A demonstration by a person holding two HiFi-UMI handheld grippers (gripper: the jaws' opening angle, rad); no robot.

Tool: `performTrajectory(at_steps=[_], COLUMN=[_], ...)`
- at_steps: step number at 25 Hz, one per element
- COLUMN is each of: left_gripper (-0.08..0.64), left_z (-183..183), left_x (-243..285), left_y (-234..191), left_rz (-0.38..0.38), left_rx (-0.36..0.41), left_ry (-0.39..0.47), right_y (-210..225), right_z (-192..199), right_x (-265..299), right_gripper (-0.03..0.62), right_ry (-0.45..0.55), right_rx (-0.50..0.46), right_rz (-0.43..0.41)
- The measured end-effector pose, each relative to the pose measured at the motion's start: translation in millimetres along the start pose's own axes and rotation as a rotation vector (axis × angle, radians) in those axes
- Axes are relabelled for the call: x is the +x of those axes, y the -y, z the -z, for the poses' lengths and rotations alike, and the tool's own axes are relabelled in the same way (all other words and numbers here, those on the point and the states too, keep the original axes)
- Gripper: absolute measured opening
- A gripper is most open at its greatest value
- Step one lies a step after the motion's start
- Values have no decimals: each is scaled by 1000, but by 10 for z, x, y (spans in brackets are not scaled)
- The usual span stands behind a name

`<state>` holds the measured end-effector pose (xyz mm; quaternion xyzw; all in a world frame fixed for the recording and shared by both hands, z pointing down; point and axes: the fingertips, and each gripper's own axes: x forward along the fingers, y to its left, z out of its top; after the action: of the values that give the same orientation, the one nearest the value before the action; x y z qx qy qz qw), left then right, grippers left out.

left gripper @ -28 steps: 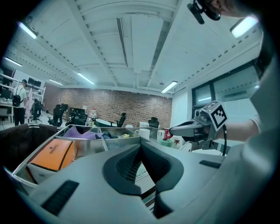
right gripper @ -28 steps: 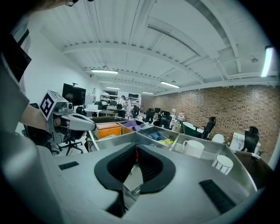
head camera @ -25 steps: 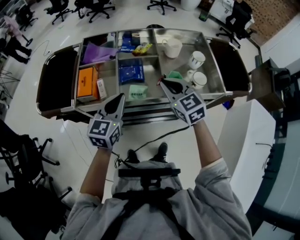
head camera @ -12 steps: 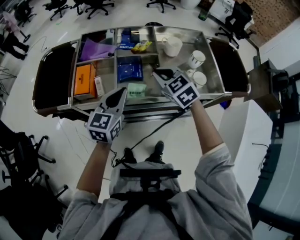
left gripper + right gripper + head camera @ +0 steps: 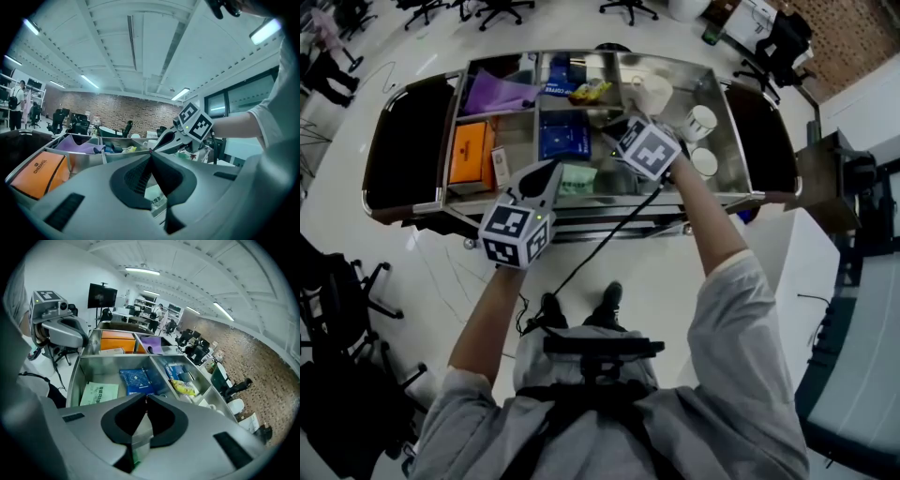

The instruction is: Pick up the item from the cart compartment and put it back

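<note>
My right gripper [image 5: 611, 129] hangs over the cart's middle compartments, tilted down. In the right gripper view it [image 5: 146, 399] is shut on a thin silvery packet with a green edge [image 5: 139, 432]. Below it lie a blue packet [image 5: 139, 380] and a pale green packet [image 5: 99, 393], also seen as the blue packet [image 5: 564, 136] and the pale green packet [image 5: 575, 178] in the head view. My left gripper [image 5: 551, 170] is held level at the cart's front edge, shut with nothing in it [image 5: 151, 155].
The steel cart [image 5: 727, 197] also holds an orange box [image 5: 472, 152], a purple bag [image 5: 499, 94], a yellow snack [image 5: 591, 89] and white cups [image 5: 698, 122] at the right. Black end panels [image 5: 403, 141] flank it. Office chairs stand beyond.
My right gripper has moved from the cart's front edge farther in over the middle compartments, lower and rolled. My left gripper has crept a little toward the cart.
</note>
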<state>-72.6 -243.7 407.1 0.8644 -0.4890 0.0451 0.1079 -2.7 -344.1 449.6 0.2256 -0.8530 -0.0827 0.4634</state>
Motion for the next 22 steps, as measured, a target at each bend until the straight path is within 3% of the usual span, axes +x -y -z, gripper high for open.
performTrajectory(at_steps=[9,15,18,22], left_gripper=[-5,-5,-5,-5], left_z=[49,49,63,82], left_x=[12,-1,-16,-27], left_y=[-42,-64,-93,-125], left_rz=[-6,-12,-19,-25], left_rx=[-13,-14,-16,-19], left_ry=[-2,-2,-5,-8], right_y=[-177,-133,-183,-146], right_z=[96,262,331,356], right_x=[388,464,555,575], right_gripper=[23,23,23,23], right_ry=[-214,-384,-405,-444], right_rx=[-228,-358,-373,-422], right_rz=[-160,-159,-198,-180])
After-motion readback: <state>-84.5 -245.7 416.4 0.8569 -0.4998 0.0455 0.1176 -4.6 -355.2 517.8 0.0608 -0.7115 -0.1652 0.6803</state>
